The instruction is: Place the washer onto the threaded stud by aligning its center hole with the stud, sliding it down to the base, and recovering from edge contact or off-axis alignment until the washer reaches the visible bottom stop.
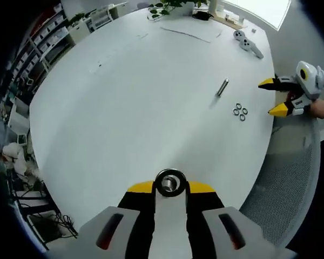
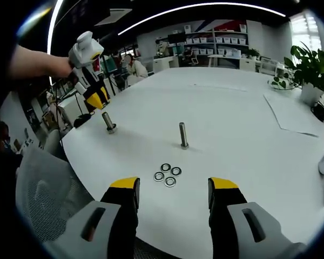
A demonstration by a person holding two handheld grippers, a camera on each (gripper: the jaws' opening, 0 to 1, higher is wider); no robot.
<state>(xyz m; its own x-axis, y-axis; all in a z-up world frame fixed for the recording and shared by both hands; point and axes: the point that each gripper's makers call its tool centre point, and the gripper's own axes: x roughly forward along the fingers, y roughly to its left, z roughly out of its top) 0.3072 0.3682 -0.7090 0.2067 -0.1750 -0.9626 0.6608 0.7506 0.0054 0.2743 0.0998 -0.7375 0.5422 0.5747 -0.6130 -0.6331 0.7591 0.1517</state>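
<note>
On the tabletop [image 2: 232, 129]: your left claw [image 1: 170, 186] pinches one stud [image 2: 108, 122] upright.
Right claw [image 2: 173, 191]: spread, facing the washers [image 2: 168, 175].
Second stud [image 2: 183, 135]: stands free nearby.

No text, label or number can be read anywhere.

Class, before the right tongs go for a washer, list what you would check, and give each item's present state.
1. Right tongs open: ok.
2. Washer held in right tongs: not ok, nothing is held.
3. Four washers lying flat on the table, apart from the free stud: ok.
4. Free stud upright: ok.
5. Left tongs closed on the second stud: ok.
6. Thread condition: cannot tell.
</note>
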